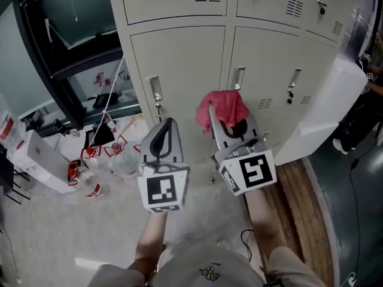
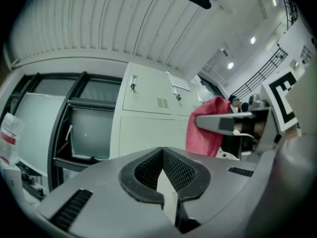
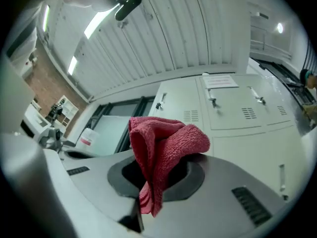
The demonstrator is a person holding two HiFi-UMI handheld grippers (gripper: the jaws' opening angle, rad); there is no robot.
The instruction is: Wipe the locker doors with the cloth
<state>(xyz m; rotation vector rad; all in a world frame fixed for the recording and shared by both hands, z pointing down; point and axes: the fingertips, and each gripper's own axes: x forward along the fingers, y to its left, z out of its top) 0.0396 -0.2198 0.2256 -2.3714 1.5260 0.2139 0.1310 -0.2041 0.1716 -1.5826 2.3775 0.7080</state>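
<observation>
A red cloth (image 1: 221, 107) is bunched in my right gripper (image 1: 224, 124), whose jaws are shut on it; the right gripper view shows the cloth (image 3: 161, 148) folded between the pads. It hangs just in front of the cream locker doors (image 1: 179, 70), near a door handle (image 1: 237, 78). My left gripper (image 1: 166, 130) is shut with nothing in it, a short way left of the cloth and in front of the lower left door. In the left gripper view the cloth (image 2: 208, 128) shows at the right, with the lockers (image 2: 148, 113) ahead.
An open locker door (image 1: 329, 109) swings out at the right. Bottles and red-white packaging (image 1: 99, 157) litter the floor at the left, beside a dark-framed window (image 1: 72, 52). A wooden strip (image 1: 302, 208) runs along the lockers' base. A person (image 1: 371, 100) stands at the far right.
</observation>
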